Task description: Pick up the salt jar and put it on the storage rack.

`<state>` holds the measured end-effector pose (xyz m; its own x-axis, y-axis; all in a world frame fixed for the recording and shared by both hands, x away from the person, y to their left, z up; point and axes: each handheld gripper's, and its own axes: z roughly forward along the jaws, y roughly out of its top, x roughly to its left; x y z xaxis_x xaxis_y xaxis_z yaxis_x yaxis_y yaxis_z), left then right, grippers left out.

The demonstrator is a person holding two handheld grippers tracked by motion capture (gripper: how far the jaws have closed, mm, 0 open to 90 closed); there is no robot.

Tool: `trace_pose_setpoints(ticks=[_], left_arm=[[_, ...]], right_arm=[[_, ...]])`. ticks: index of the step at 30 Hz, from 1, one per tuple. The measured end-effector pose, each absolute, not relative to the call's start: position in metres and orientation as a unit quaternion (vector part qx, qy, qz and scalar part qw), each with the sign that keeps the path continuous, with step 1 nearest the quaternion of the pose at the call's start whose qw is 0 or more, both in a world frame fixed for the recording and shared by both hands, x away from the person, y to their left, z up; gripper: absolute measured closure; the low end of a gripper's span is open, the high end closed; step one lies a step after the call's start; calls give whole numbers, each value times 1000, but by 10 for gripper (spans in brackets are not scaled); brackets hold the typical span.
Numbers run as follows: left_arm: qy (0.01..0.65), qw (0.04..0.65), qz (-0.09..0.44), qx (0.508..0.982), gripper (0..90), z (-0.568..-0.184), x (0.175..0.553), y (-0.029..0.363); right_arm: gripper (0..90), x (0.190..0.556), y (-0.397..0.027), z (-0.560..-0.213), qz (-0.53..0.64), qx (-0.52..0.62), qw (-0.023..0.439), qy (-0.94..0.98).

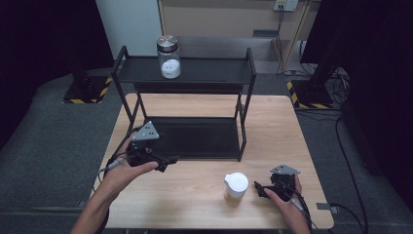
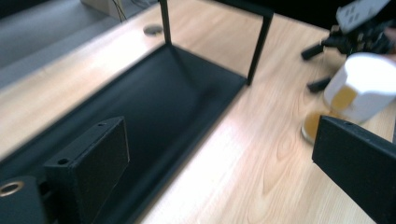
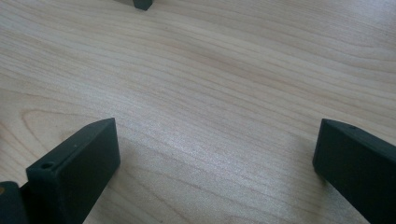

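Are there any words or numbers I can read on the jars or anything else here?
No, none can be read.
The white-lidded jar by the right gripper has a yellow patch, with no letters showing.
The glass jar on the rack's top shelf shows a white patch with dark specks, too small to read.

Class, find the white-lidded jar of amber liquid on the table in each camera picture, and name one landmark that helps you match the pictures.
High view: the white-lidded jar stands near the table's front edge, just left of the right gripper.
Left gripper view: at the right edge, beyond the right-hand jaw.
Right gripper view: not in it; bare wood between open jaws.
Shared landmark: the black rack's lower shelf.
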<state>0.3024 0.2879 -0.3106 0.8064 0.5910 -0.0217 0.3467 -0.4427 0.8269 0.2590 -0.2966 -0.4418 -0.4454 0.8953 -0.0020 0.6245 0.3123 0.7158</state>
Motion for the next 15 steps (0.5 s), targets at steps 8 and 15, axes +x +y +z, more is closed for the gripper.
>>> trace_pose_setpoints(ticks=[8, 15], left_arm=[[282, 419, 117, 855, 28, -358, 295, 280], [299, 411, 96, 856, 28, -401, 287, 268]], right_arm=[[15, 259, -297, -442, 330, 485, 205, 784], [15, 259, -297, -442, 330, 485, 205, 784]])
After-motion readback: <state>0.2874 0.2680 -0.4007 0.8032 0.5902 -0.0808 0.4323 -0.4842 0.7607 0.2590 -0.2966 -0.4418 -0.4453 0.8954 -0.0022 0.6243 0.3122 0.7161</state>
